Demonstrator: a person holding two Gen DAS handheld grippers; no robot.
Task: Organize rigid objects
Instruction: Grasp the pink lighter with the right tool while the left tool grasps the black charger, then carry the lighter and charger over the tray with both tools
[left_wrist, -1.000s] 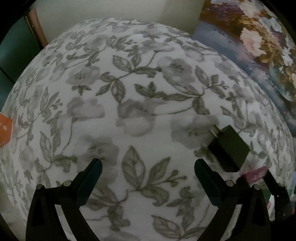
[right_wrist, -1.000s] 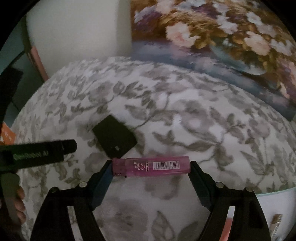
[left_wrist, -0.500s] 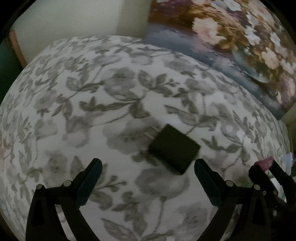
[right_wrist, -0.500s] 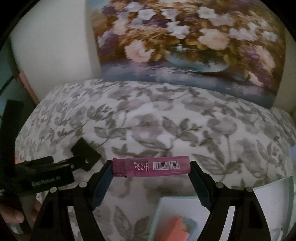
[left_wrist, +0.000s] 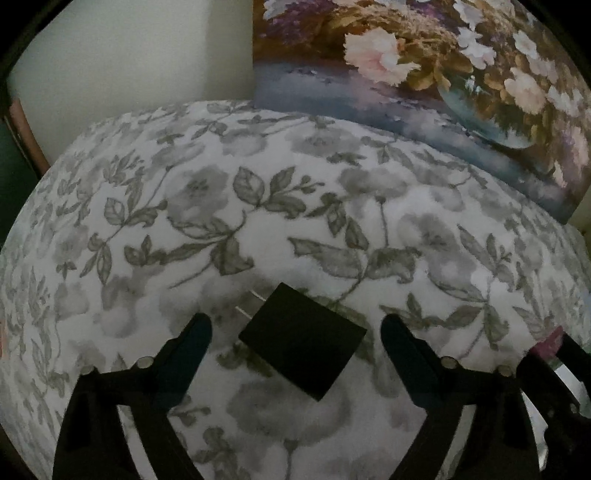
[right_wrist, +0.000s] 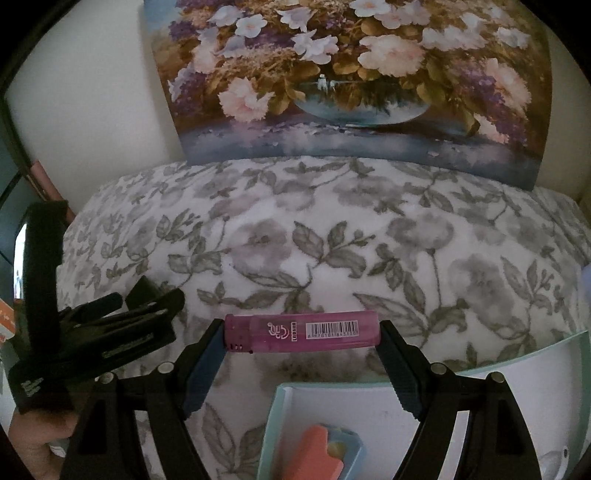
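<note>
Lighter (right_wrist: 301, 331) clamped endwise in right gripper (right_wrist: 301, 343); left gripper (left_wrist: 295, 332) closing, apart, astride charger (left_wrist: 303, 347), seemingly untouched.

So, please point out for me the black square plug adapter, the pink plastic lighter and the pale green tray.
Black square plug adapter (left_wrist: 303, 350): left wrist view, middle of its flat top face.
Pink plastic lighter (right_wrist: 301, 332): right wrist view, middle of its body.
Pale green tray (right_wrist: 271, 424): right wrist view, left rim.

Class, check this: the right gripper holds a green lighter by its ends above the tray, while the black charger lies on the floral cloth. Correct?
Not quite: the lighter in the right gripper is pink, as the right wrist view shows. The tray, black charger and floral cloth are as stated.
</note>
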